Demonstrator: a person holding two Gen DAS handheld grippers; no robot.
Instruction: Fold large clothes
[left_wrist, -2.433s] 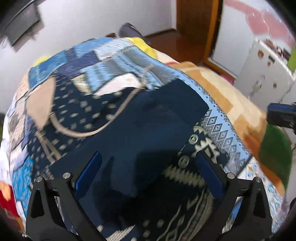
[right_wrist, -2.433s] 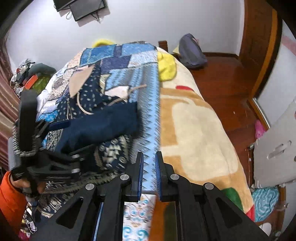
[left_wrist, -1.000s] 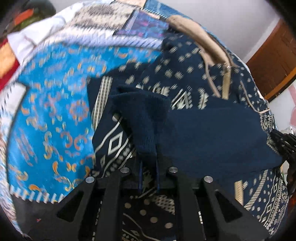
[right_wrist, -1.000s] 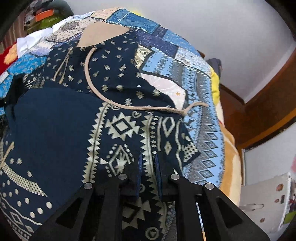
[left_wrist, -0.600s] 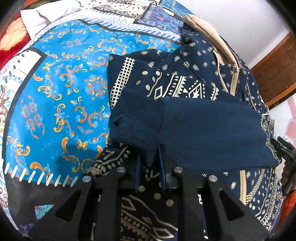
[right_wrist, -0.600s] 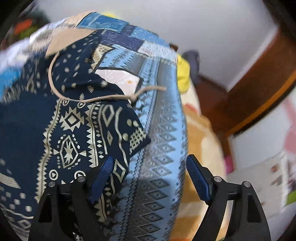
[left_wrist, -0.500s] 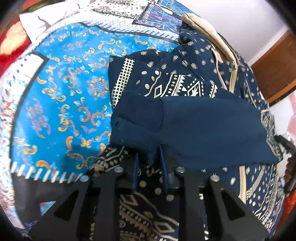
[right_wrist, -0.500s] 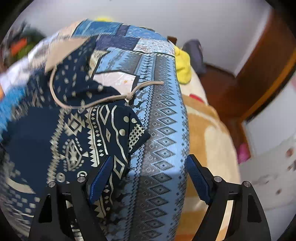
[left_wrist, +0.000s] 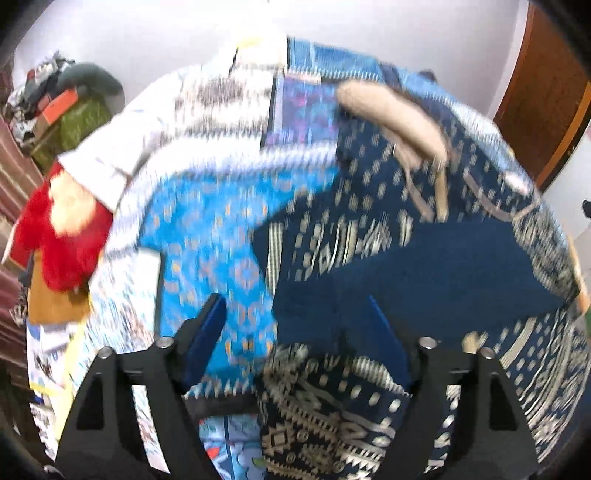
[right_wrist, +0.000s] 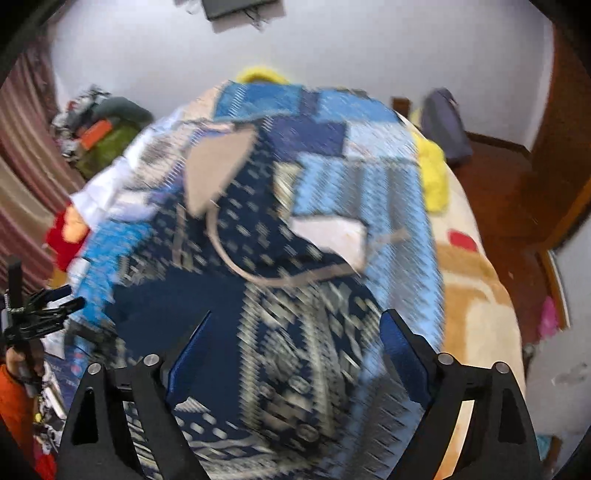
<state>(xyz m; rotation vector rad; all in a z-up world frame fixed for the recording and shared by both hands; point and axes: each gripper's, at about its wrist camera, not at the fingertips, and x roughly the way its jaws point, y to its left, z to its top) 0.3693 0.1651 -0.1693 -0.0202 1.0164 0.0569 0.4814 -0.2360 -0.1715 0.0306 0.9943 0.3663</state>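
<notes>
A navy patterned hoodie (left_wrist: 369, 206) (right_wrist: 258, 236) with a beige hood lining (right_wrist: 218, 166) and drawstring lies spread on the bed. Its plain navy sleeve (left_wrist: 424, 269) (right_wrist: 173, 306) is folded across the body. My left gripper (left_wrist: 295, 325) hangs above the sleeve's cuff end. Its jaws are opening, with nothing pressed between the pads. My right gripper (right_wrist: 295, 343) hovers over the hoodie's near right edge, jaws also opening and nothing held. In the right wrist view the left gripper (right_wrist: 75, 296) shows at the left edge, held by a hand in an orange sleeve. Both views are motion-blurred.
The hoodie rests on a blue patchwork bedspread (right_wrist: 369, 177) over a beige blanket (right_wrist: 472, 295). A red plush (left_wrist: 62, 229) and a cluttered pile (right_wrist: 107, 129) sit at the bed's left. A yellow item (right_wrist: 432, 177), a dark bag (right_wrist: 443, 122) and wooden floor lie to the right.
Both grippers have let go of the hoodie, spread wide and risen away from the bed. The sleeve that the left one held now lies flat across the body.
</notes>
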